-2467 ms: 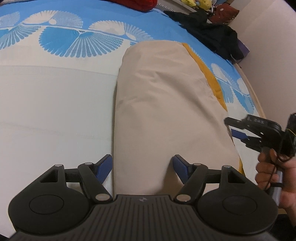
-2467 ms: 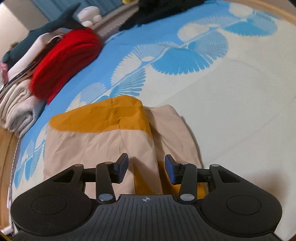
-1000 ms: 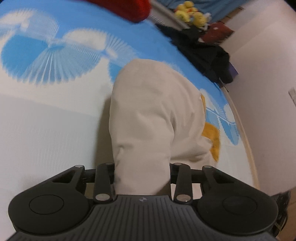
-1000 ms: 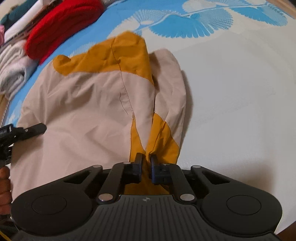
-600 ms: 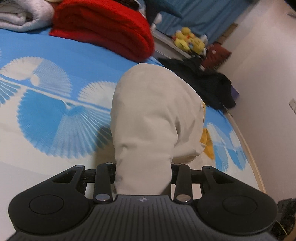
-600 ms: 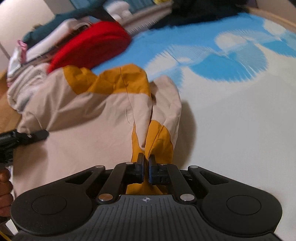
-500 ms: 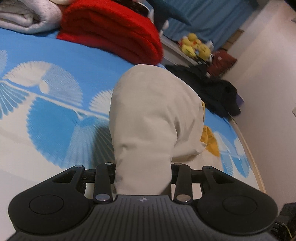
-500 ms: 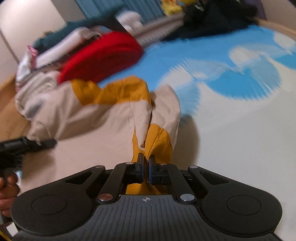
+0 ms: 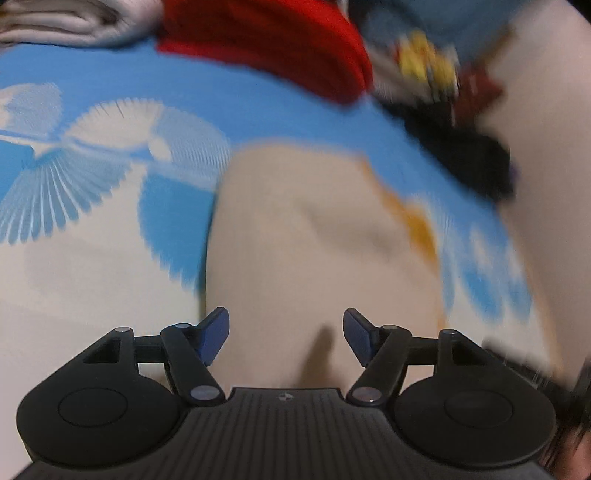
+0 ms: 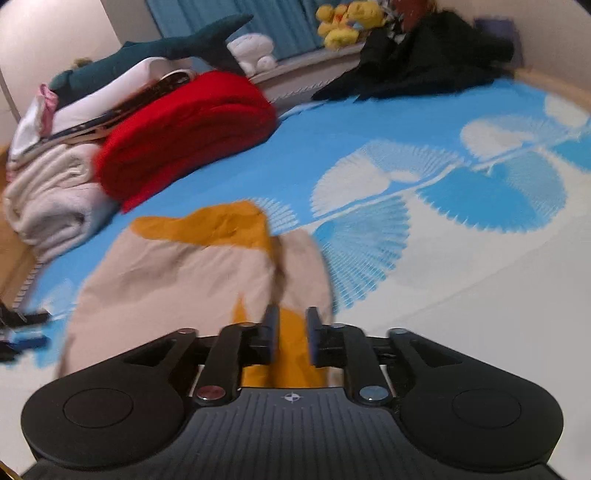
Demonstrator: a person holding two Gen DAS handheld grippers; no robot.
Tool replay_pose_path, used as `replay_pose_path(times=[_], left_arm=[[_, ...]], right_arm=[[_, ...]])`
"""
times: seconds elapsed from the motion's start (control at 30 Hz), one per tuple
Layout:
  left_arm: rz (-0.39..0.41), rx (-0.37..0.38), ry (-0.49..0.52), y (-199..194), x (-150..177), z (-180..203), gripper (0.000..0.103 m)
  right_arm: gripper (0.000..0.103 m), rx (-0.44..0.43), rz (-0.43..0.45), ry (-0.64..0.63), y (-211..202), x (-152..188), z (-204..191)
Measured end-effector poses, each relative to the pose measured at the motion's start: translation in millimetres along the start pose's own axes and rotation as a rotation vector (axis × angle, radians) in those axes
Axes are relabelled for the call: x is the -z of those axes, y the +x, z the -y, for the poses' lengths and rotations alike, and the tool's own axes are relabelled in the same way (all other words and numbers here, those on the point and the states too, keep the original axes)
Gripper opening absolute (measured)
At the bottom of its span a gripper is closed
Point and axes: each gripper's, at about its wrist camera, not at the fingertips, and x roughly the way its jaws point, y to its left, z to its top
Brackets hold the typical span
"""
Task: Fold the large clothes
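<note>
A beige and mustard-yellow garment [image 9: 317, 251] lies folded on the blue-and-white patterned bed [image 9: 92, 229]. My left gripper [image 9: 286, 338] is open, its blue pads on either side of the garment's near beige end. In the right wrist view the same garment [image 10: 192, 273] lies with its mustard part at the far end. My right gripper [image 10: 291, 336] is open by a narrow gap over a mustard patch at the garment's near edge. The left gripper's tips [image 10: 22, 328] show at the far left of that view. Both views are blurred.
A folded red blanket [image 10: 184, 125] and white folded bedding [image 10: 51, 192] lie at the head of the bed. A dark shark plush [image 10: 166, 48], yellow plush toys [image 10: 347, 18] and a black pile of clothes [image 10: 424, 59] lie beyond. A pale wall [image 9: 546, 110] runs along the right.
Both grippers have opened and let go of the garment, which has dropped flat on the bed. Before, each was shut on a lifted end of it.
</note>
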Motion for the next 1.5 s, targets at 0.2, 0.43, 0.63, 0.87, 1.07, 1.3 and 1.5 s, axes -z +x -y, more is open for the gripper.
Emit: replay_pose_path(times=[0.2, 0.43, 0.63, 0.87, 1.07, 1.3, 1.5], left_arm=[[-0.132, 0.006, 0.036, 3.7, 39.4, -9.8, 0.079], [-0.067, 0.109, -0.091, -0.4, 61.4, -17.5, 0.062], [-0.109, 0.027, -0.006, -11.9, 57.9, -1.1, 0.068], [-0.176, -0.068, 0.156, -6.4, 82.4, 11.1, 0.069], [-0.178, -0.068, 0.101, -17.3, 100.4, -1.5, 0.075], [0.186, -0.257, 0.268, -114.7, 122.0, 63.1, 0.094], [0.407, -0.258, 0.291, -201.9, 190.9, 113.6, 0.103]], right_arm=[[0.048, -0.049, -0.254, -0.026, 11.8, 20.3, 4.7], [0.001, -0.060, -0.312, -0.084, 2.0, 37.8, -0.1], [0.001, -0.042, -0.100, -0.062, -28.4, 19.8, 2.0], [0.014, -0.046, -0.199, -0.101, -22.9, 24.0, -2.4], [0.024, 0.064, -0.371, -0.228, -7.1, 49.9, -3.8], [0.026, 0.162, -0.123, -0.281, -77.2, 41.7, -20.0], [0.036, 0.126, 0.189, -0.355, -185.8, 53.7, -46.6]])
